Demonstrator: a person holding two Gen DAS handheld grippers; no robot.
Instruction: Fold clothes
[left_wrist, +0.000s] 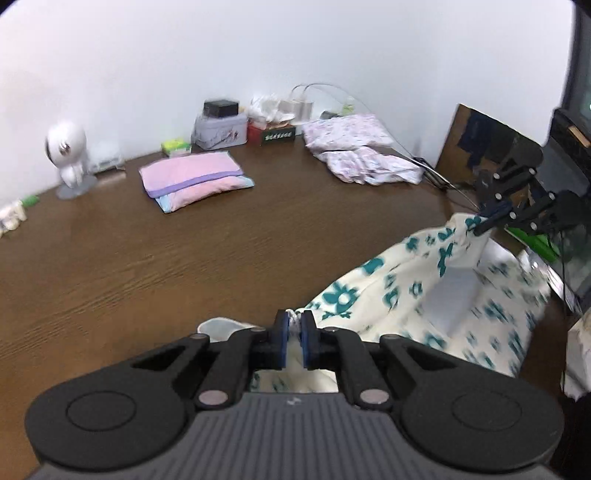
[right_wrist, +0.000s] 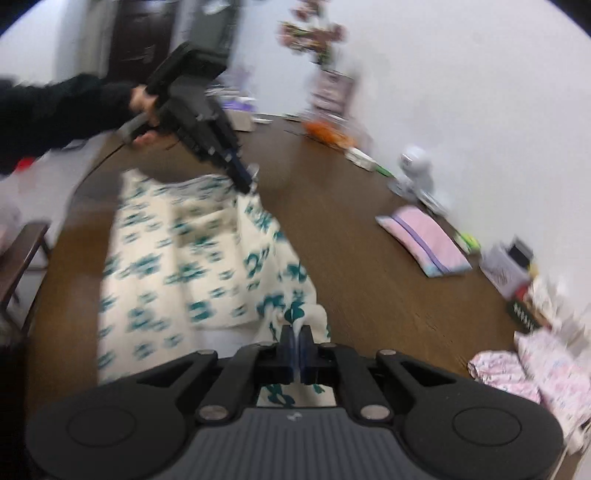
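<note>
A cream garment with teal flower print (left_wrist: 424, 295) is held stretched between both grippers above the brown table (left_wrist: 147, 266). My left gripper (left_wrist: 294, 325) is shut on one corner of the cloth. My right gripper (right_wrist: 296, 334) is shut on the other corner. In the left wrist view the right gripper (left_wrist: 484, 221) shows at the far right, pinching the cloth. In the right wrist view the left gripper (right_wrist: 245, 182) shows at the top, held by a hand, with the garment (right_wrist: 177, 266) hanging and draping down over the table's edge.
A folded pink cloth (left_wrist: 192, 181) lies mid-table. A pink floral pile (left_wrist: 354, 147) sits at the back right. A white toy robot (left_wrist: 68, 155), a tin box (left_wrist: 219, 129) and small items line the wall. A chair (right_wrist: 18, 258) stands beside the table.
</note>
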